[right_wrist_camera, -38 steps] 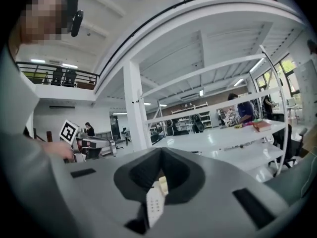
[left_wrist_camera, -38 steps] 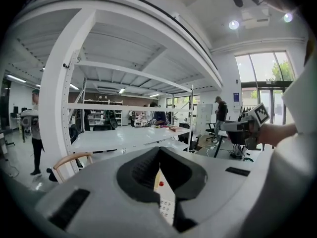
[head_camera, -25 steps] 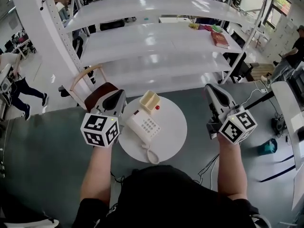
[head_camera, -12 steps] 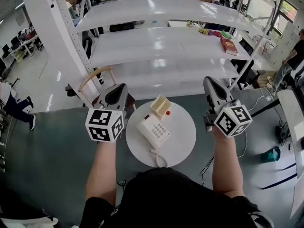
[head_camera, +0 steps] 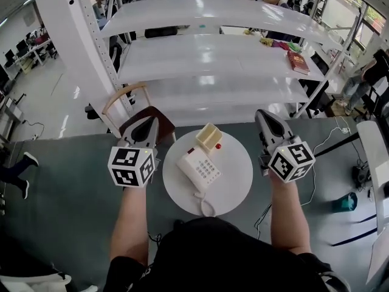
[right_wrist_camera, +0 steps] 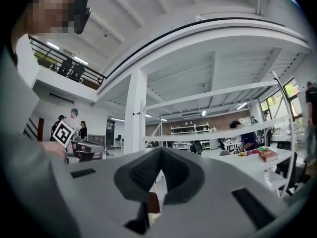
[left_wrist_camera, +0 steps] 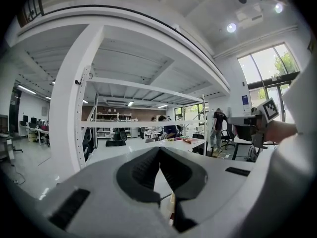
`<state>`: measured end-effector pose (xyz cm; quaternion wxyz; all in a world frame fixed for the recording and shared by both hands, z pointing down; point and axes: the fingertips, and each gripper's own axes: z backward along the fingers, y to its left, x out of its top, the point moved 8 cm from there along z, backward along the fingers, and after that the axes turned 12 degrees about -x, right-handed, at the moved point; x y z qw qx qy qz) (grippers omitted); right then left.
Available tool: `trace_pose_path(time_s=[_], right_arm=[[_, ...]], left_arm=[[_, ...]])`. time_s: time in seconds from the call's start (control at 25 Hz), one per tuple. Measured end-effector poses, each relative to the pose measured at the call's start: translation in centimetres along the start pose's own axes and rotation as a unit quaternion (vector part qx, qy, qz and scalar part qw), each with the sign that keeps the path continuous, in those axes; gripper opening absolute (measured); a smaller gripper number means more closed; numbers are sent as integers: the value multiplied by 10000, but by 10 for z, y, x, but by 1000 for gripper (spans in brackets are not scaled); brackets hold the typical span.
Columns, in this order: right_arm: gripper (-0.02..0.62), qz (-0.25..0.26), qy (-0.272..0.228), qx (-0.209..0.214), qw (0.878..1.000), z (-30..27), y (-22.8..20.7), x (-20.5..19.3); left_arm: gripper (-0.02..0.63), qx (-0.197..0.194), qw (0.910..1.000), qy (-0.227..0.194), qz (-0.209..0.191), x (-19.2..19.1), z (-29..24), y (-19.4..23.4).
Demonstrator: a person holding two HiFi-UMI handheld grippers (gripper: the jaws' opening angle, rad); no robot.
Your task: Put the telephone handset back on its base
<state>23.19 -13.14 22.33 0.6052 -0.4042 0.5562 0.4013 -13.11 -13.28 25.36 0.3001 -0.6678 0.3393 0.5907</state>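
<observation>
A white telephone (head_camera: 200,169) lies on a small round white table (head_camera: 234,187) in the head view. Its handset runs along the phone's left side, and a coiled cord (head_camera: 206,204) trails toward me. I cannot tell whether the handset is seated. My left gripper (head_camera: 148,123) hovers just left of the table, jaws together and empty. My right gripper (head_camera: 261,115) hovers at the table's right edge, also shut and empty. In the left gripper view the left gripper (left_wrist_camera: 159,148) points level at the shelves, as does the right gripper (right_wrist_camera: 161,150) in the right gripper view.
A pale yellow box (head_camera: 208,136) and a small red thing (head_camera: 217,145) sit at the table's far side. A tall white shelving rack (head_camera: 200,47) with a red book (head_camera: 298,61) stands behind. A wooden chair (head_camera: 135,109) is beyond the left gripper. Cables cross the floor at right.
Both grippers have shifted left relative to the table: the right one now sits at its right edge, the left one stands farther off its left edge. Both stay shut.
</observation>
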Motion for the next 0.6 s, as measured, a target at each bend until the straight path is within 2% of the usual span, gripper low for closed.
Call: trace_pose_path(time_s=[0.6], right_arm=[[3, 6, 28, 79, 10000, 2, -8, -5]], left_arm=[[11, -25, 10000, 25, 33, -3, -4, 2]])
